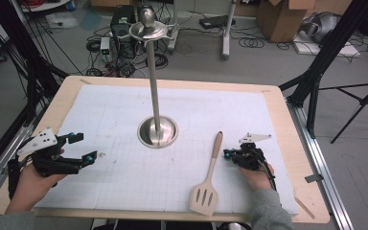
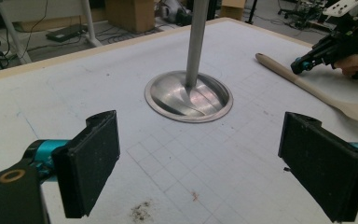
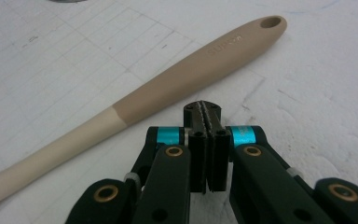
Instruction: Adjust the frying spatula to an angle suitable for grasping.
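Jaws pressed together and empty on the right gripper point(image 3: 204, 109), just beside the spatula point(image 1: 209, 178) lying near the table's point(image 1: 287, 143) front edge; the left gripper point(image 1: 79, 147) waits wide open near the left edge. Approach step, I'd say: next, open up and straddle the handle.

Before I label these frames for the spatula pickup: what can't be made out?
- Spatula: blade cut off by the left edge of the right gripper view; handle lettering blurred.
- Stand: top cut off by the upper edge of the left gripper view.
- Right gripper: jaws too small in the high view.
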The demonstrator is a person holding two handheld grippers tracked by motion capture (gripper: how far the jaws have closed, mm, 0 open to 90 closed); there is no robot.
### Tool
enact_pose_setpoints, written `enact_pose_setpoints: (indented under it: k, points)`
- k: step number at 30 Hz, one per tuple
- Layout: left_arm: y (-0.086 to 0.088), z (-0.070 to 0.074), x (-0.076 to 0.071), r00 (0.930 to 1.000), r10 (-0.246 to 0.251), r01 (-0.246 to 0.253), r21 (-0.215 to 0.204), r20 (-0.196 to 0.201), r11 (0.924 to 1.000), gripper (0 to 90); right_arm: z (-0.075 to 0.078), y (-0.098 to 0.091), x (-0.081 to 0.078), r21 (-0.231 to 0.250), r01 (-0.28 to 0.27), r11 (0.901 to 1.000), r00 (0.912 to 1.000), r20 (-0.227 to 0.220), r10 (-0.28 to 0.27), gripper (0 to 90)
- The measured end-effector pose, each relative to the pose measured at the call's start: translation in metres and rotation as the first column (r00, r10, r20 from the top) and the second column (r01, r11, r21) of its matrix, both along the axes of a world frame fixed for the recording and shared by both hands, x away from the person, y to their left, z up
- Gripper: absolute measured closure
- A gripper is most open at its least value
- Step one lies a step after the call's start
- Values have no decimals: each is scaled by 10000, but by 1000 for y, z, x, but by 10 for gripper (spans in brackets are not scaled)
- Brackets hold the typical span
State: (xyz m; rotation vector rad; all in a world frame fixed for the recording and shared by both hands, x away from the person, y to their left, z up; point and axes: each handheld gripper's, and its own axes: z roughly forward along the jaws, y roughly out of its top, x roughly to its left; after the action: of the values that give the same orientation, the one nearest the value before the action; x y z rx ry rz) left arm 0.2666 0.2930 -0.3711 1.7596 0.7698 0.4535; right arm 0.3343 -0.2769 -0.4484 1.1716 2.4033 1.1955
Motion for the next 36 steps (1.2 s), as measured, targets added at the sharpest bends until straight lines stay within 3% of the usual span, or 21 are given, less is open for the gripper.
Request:
enact_pose_setpoints:
  k: [11,15,17,36]
  points:
    - [3,1,-4,10000,86,-86,-38,46,10000,130,0,14,7,-65,-299,9995,9994,195,300,896]
    - [4,0,-4,9999,116,-116,8,9,9999,130,1,19,9,262,-349,9990,9992,219,343,896]
    - [5,0,-5,9999,118,-118,6,7,9999,130,1,23,11,205,-383,9991,9988,303,377,896]
    - [9,-1,-10,9996,289,-289,44,-17,9996,130,0,46,24,321,-799,9963,9967,178,793,896]
